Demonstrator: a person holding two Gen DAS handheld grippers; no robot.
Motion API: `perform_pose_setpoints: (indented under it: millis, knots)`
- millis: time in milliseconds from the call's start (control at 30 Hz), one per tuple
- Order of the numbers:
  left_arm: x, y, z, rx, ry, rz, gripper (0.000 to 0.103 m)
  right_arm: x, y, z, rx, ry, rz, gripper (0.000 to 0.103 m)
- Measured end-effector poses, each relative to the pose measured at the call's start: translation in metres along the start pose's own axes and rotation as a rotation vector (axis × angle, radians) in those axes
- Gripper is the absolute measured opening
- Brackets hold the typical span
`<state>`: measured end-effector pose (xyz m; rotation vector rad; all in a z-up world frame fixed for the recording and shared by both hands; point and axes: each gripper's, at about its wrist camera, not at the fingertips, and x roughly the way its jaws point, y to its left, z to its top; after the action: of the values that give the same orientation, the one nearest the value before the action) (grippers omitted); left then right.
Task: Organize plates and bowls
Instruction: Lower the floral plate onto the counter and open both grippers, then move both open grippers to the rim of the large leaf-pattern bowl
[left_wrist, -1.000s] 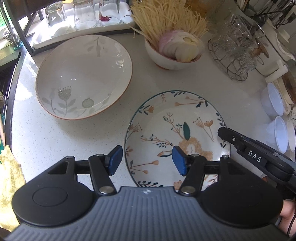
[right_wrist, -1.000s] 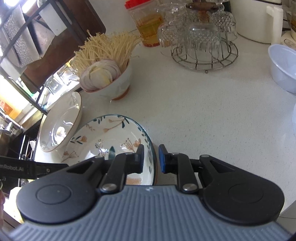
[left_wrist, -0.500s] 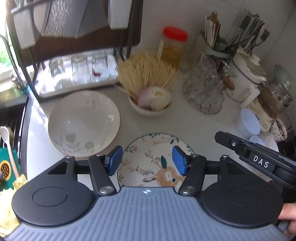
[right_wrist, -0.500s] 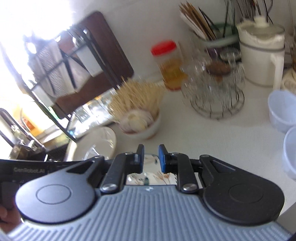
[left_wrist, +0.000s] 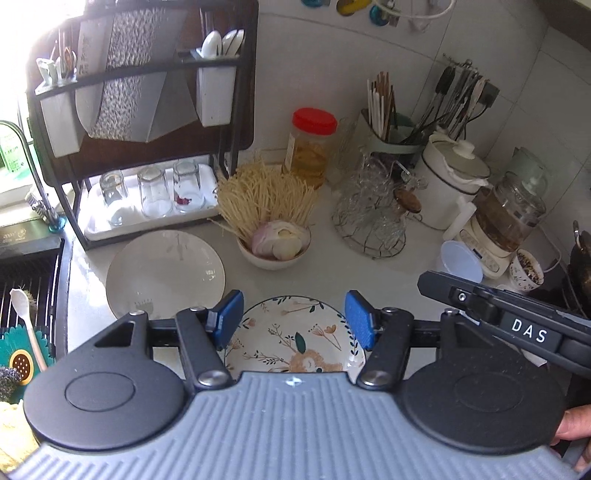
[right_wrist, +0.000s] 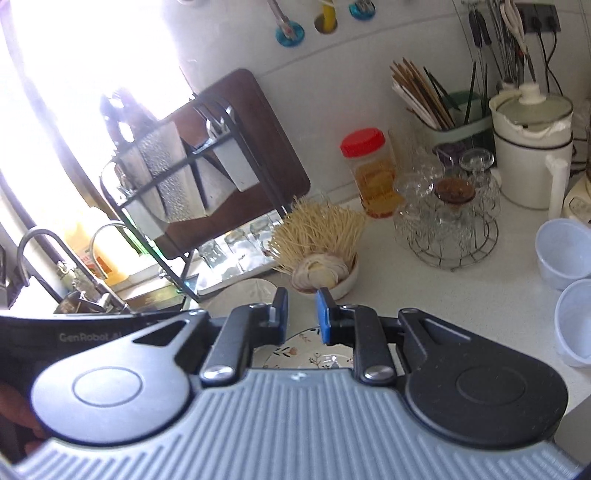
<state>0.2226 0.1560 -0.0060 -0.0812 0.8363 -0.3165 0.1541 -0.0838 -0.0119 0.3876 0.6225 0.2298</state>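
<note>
Both grippers have pulled up and back from the counter within the last second. A second ago the round floral-patterned ceramic plate (left_wrist: 295, 339) filled much of the left wrist view; now it looks small and far below, half hidden behind the tool body, and the whole back wall has come into view. The plate lies flat on the white speckled countertop (left_wrist: 388, 277), at the same spot as before.

The left gripper (left_wrist: 293, 319) hangs above the plate with its blue pads wide apart, holding nothing. The right gripper (right_wrist: 301, 312) has its jaws standing a narrow gap apart with nothing between them; a second ago its pads sat either side of the plate's right rim, so that approach seems given up or the plate let go.

Left of and behind the floral plate sits the wide cream bowl with a brown rim (left_wrist: 164, 275), close by but not touching. Behind the plate stands the small white bowl of sliced onion and enoki mushrooms (left_wrist: 275, 247), and further back-left the black dish rack (left_wrist: 140, 122).

Probably neither dish is stowed yet, and the retreat reads as a reset before a fresh grasp.
</note>
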Motion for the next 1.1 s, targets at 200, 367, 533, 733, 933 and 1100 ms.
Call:
perform_pose_setpoints:
  millis: [200, 367, 533, 733, 933, 1100]
  knots:
    - [-0.031, 0.013, -0.004, -0.017, -0.029, -0.03, 0.068, -0.029, 0.016, 0.004, 0.02, -0.053, 0.023, 0.021]
    - [-0.052, 0.028, -0.012, -0.035, -0.048, -0.035, 0.068, -0.039, 0.037, -0.004, -0.02, -0.066, -0.008, 0.021]
    - [-0.069, 0.046, -0.025, -0.05, -0.061, -0.033, 0.068, -0.043, 0.062, -0.017, -0.054, -0.062, -0.015, 0.021]
    - [-0.082, 0.07, -0.042, -0.067, -0.05, -0.038, 0.068, -0.042, 0.088, -0.037, -0.062, -0.041, -0.022, 0.021]
    - [-0.084, 0.094, -0.056, -0.064, -0.023, -0.044, 0.068, -0.031, 0.105, -0.056, -0.05, -0.01, -0.042, 0.021]
    - [-0.08, 0.112, -0.062, -0.075, 0.0, -0.039, 0.068, -0.021, 0.112, -0.064, -0.045, 0.01, -0.072, 0.021]
